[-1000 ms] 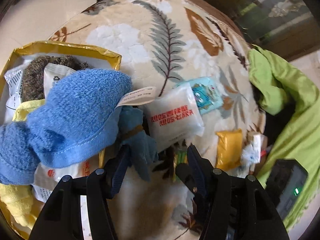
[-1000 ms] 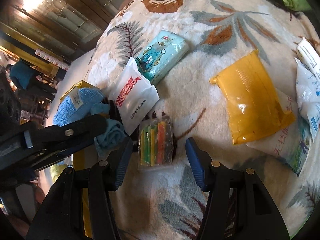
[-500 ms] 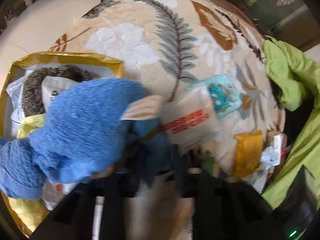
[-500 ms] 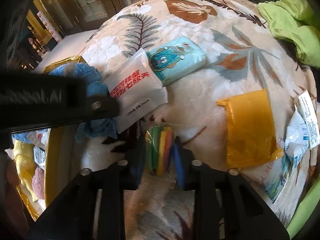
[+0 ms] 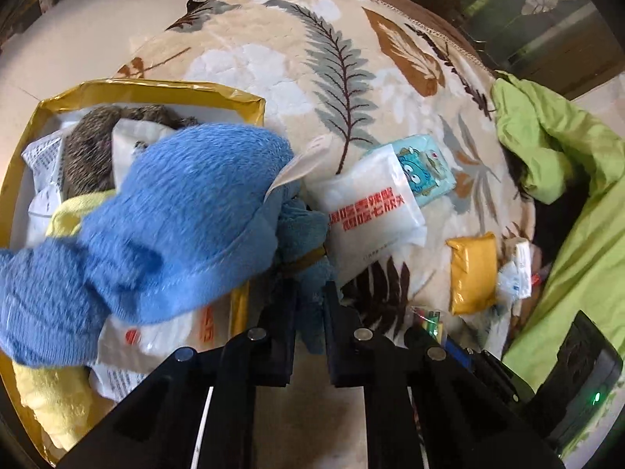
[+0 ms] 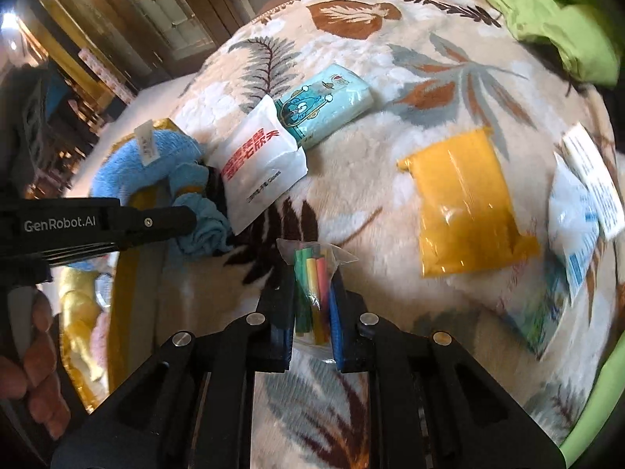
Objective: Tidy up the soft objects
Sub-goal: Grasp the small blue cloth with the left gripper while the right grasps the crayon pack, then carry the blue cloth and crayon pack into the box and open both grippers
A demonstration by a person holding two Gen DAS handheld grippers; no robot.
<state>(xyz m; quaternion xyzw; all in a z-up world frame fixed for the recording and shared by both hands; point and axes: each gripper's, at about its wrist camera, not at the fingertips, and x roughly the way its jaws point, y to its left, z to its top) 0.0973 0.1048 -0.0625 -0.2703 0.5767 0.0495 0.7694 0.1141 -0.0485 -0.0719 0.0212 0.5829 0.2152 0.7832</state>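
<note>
Pulling up too fast could make things slip, I think. The right gripper (image 6: 312, 305) is squeezed shut on a little clear bag of coloured sticks (image 6: 315, 281). The bag is thin and shiny, and only its near end sits between the jaws. The far end pokes out past the tips, over the leafy blanket (image 6: 390, 203). If the plastic slides, the bag could drop back onto the blanket.

The left gripper (image 5: 308, 312) is squeezed shut on a small teal-blue cloth (image 5: 306, 234). The cloth runs up from the tips and tucks under a big blue fluffy towel (image 5: 183, 219), which hangs over the edge of the gold box (image 5: 156, 88) to the left of the gripper. Lifting the cloth might drag the towel along, or tip it out of the box. Just past the tips to the right, the cloth's edge touches a white packet with red writing (image 5: 371, 211), so that could get nudged too. The box also looks very full, so more soft things may spill.

Both grippers point steeply down at the blanket. They are close side by side, the left one reaching in front of the right camera from the left. A bump between them could knock a grip loose. Fingers of the person's left hand (image 6: 35, 351) show low at the left edge, wrapped on the handle.
</note>
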